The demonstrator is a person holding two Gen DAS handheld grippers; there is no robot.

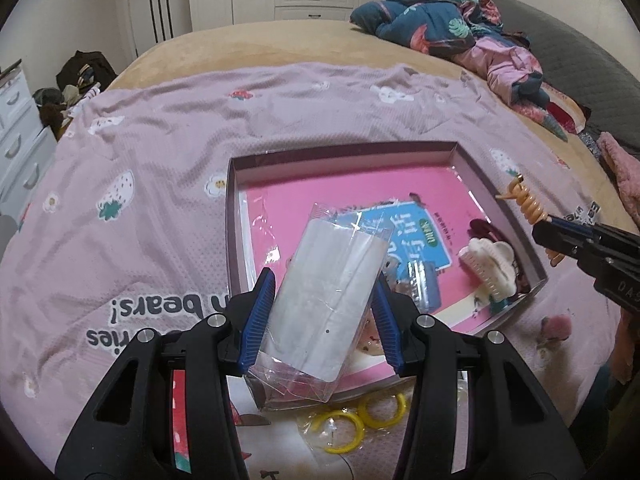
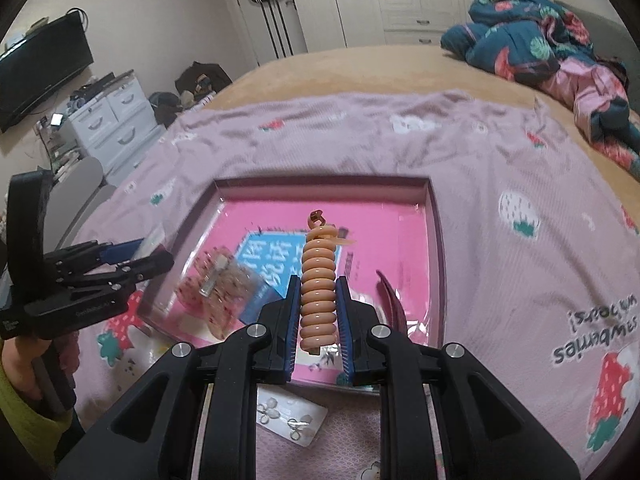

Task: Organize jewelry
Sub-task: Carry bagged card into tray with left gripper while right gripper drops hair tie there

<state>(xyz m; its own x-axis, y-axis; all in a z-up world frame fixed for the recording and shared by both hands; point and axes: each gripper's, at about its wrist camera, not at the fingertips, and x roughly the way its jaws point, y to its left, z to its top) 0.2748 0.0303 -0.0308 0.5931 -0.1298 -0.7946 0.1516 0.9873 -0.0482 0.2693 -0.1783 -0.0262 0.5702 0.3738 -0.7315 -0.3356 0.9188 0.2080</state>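
My left gripper (image 1: 324, 280) is shut on a clear plastic packet (image 1: 328, 312) with a white card inside, held tilted over the near left part of the open box (image 1: 344, 151). The box has a pink printed floor. In it lie a white claw clip (image 1: 490, 266), a dark red hair piece (image 1: 486, 229) and a silvery clip in a wrapper (image 1: 420, 282). My right gripper (image 2: 318, 282) is shut on a peach spiral hair coil (image 2: 318, 276), which stands up between the pads above the box (image 2: 320, 183). From this side the left gripper (image 2: 136, 252) shows at the box's left edge.
The box rests on a lilac strawberry-print blanket (image 1: 160, 128) spread over a bed. Yellow rings in a clear bag (image 1: 360, 412) and an earring card (image 2: 290, 418) lie in front of the box. Bundled clothes (image 1: 440, 16) sit at the far right, white drawers (image 2: 108, 120) to the left.
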